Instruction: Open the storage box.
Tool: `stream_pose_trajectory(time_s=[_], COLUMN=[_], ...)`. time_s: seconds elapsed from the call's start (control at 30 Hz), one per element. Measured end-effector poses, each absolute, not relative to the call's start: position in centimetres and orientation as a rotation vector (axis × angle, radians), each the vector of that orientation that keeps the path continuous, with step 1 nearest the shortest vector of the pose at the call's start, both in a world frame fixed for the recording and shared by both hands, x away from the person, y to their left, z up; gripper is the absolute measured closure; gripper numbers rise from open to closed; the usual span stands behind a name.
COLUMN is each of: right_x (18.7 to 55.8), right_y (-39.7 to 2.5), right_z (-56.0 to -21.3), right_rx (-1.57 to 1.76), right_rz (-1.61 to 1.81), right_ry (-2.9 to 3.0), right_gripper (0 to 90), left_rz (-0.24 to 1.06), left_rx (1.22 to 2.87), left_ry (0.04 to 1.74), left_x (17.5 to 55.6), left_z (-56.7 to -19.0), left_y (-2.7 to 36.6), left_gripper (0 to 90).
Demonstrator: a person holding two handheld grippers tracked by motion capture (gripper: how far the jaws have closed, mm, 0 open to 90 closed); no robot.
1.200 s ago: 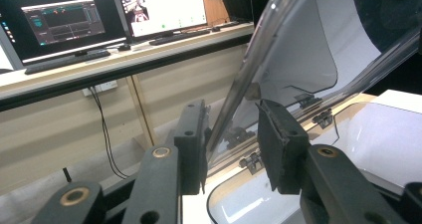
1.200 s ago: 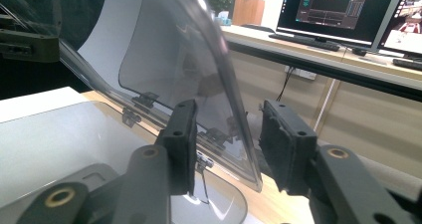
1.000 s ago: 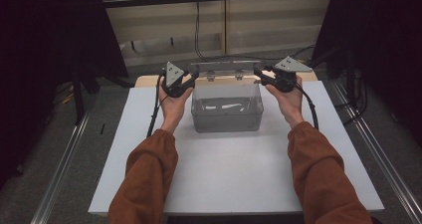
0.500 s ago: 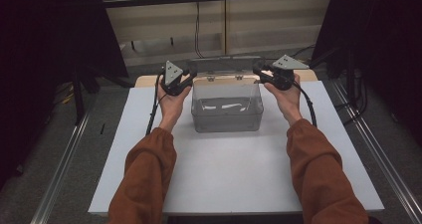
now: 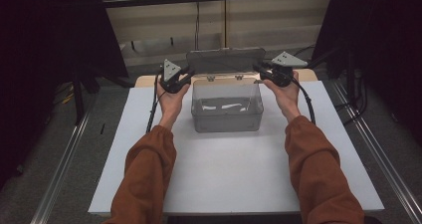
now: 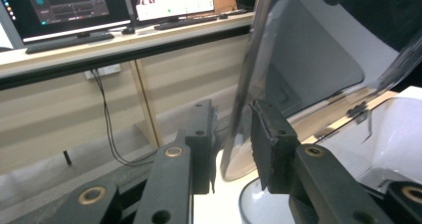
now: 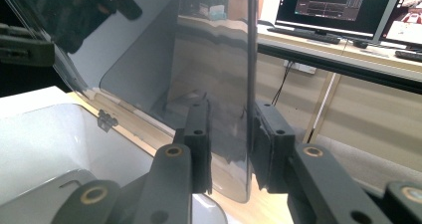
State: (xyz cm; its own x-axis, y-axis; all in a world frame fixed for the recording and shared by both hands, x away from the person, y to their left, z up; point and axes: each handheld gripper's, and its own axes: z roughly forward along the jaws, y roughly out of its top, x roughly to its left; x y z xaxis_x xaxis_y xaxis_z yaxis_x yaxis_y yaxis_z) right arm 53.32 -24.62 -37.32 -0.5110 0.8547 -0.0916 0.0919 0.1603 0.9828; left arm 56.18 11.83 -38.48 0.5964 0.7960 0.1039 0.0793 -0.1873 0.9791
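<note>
**Lid up, one claw on each side edge**

Clear plastic box (image 5: pixel 227 107) sits on the white table (image 5: pixel 229 179), toward the far edge, centred between my hands. Its hinged lid (image 5: pixel 225 60) stands raised, near upright, hinges along the back rim of the box.

My left gripper (image 5: pixel 185 77) is at the lid's left edge. In the left gripper view the lid (image 6: pixel 303 64) edge runs down between my two jaws; jaws are parted with the panel in the gap. The edge sits against or very close to the right-hand pad, with a visible gap on the other side. Can't tell if I'm actually pinching it.

My right gripper (image 5: pixel 260 70) is at the lid's right edge. In the right gripper view the lid (image 7: pixel 164 55) edge also runs between the jaws, gaps visible on both sides, so jaws parted, not clamped.

Something pale lies at the bottom of the box; too blurred to identify.

Monitors (image 6: pixel 119 2) stand on a desk beyond the table.
</note>
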Motion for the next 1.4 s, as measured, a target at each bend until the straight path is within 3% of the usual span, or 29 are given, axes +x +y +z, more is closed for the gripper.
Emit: stream_pose_trajectory(time_s=[0.97,1.4], right_x=[54.8,55.8], right_y=[-24.8,-24.8], right_z=[-37.0,-38.9], right_rx=[0.939,1.001], right_rz=[1.434,1.432], right_ry=[1.743,1.783], right_gripper=[74.2,69.4], left_rz=[0.685,0.664], left_rx=[1.685,1.693], left_ry=[0.744,0.743], left_x=[58.3,58.6], left_z=[-39.0,-39.0], left_y=[10.9,11.1], left_gripper=[72.7,75.3])
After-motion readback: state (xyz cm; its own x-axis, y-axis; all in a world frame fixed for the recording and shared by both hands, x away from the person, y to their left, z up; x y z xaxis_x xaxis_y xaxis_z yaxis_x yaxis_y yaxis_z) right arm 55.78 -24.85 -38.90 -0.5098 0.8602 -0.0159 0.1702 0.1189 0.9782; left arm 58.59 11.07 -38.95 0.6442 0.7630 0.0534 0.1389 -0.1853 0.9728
